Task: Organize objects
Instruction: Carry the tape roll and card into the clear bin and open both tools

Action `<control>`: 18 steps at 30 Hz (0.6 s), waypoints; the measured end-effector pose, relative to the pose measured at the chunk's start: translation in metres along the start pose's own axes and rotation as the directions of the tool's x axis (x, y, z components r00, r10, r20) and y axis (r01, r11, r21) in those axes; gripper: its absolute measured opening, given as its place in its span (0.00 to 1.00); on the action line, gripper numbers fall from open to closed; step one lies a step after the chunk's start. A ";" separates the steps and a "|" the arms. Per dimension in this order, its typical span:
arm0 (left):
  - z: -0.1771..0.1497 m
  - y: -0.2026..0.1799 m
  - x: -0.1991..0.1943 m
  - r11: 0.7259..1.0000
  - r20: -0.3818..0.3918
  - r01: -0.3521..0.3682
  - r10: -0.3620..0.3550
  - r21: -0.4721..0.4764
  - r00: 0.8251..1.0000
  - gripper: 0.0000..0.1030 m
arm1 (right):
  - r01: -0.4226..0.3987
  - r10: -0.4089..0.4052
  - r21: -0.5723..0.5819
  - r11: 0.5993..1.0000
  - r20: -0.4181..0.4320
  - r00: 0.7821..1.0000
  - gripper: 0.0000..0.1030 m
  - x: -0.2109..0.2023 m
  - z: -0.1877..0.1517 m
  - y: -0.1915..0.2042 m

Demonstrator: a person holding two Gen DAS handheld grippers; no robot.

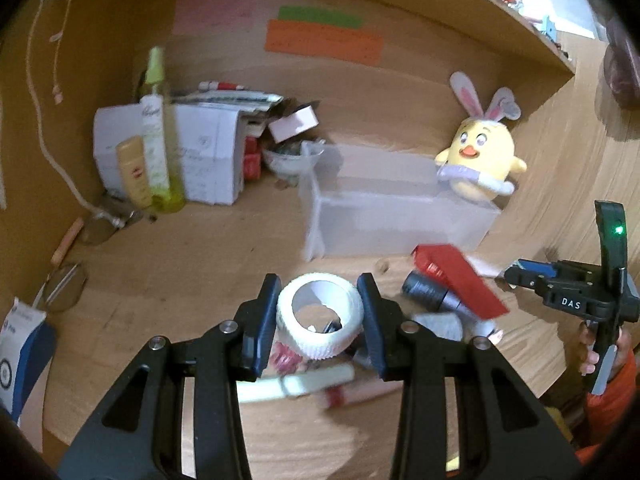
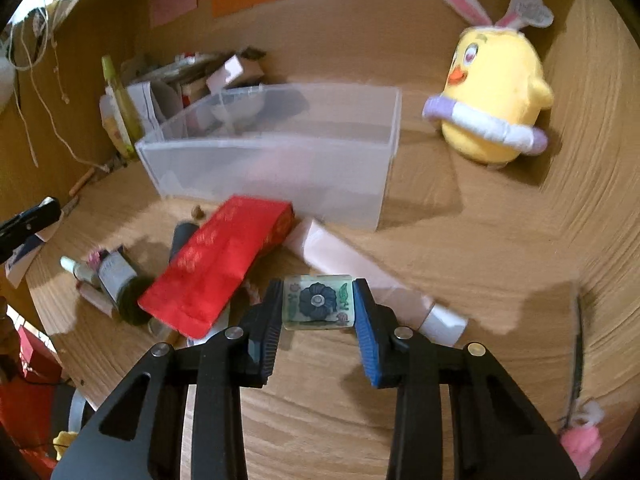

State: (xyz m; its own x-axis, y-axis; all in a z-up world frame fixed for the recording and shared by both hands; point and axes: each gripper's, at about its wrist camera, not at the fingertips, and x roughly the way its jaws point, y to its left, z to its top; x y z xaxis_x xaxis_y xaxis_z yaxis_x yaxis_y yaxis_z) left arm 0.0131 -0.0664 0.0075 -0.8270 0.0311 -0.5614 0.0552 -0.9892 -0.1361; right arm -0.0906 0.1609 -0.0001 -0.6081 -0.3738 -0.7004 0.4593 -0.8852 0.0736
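Observation:
My left gripper [image 1: 320, 320] is shut on a white tape roll [image 1: 320, 326], held above a pile of small items. My right gripper [image 2: 318, 304] is shut on a small clear block with a dark flower print [image 2: 318, 303], held over the wooden desk. The right gripper also shows in the left wrist view [image 1: 516, 276] at the far right. A translucent plastic bin [image 2: 280, 160] stands open behind the pile; it also shows in the left wrist view [image 1: 392, 216]. A red packet [image 2: 220, 272] lies on dark bottles [image 2: 120, 284] and a pink tube [image 2: 360, 268].
A yellow chick plush with bunny ears [image 2: 492, 100] sits at the back right corner. White boxes, bottles [image 1: 156, 136] and papers crowd the back left. Glasses [image 1: 64, 288] and a blue-white box [image 1: 20, 352] lie at the left. A pink fluffy item [image 2: 580, 436] lies at the right.

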 end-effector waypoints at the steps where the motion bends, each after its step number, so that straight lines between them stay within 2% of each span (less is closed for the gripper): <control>1: 0.005 -0.003 0.001 1.000 0.008 0.002 -0.002 0.002 1.000 0.38 | -0.003 0.003 0.000 1.000 0.012 1.000 0.30 -0.003 0.003 -0.001; 8: 0.034 -0.019 0.005 1.000 0.029 0.016 -0.016 0.016 0.999 0.38 | -0.032 0.036 -0.040 0.999 0.114 0.993 0.30 -0.023 0.035 0.004; 18: 0.074 -0.028 0.015 0.999 0.067 0.029 -0.031 0.025 0.997 0.38 | -0.078 0.100 -0.114 0.990 0.198 0.975 0.30 -0.033 0.083 0.026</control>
State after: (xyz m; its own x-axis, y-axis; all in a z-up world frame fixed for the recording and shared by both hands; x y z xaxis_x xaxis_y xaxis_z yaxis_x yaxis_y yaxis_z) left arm -0.0421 -0.0488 0.0630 -0.8640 0.0518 -0.5008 0.0171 -0.9911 -0.1320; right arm -0.1124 0.1268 0.0837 -0.6756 -0.5074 -0.5349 0.5761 -0.8161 0.0466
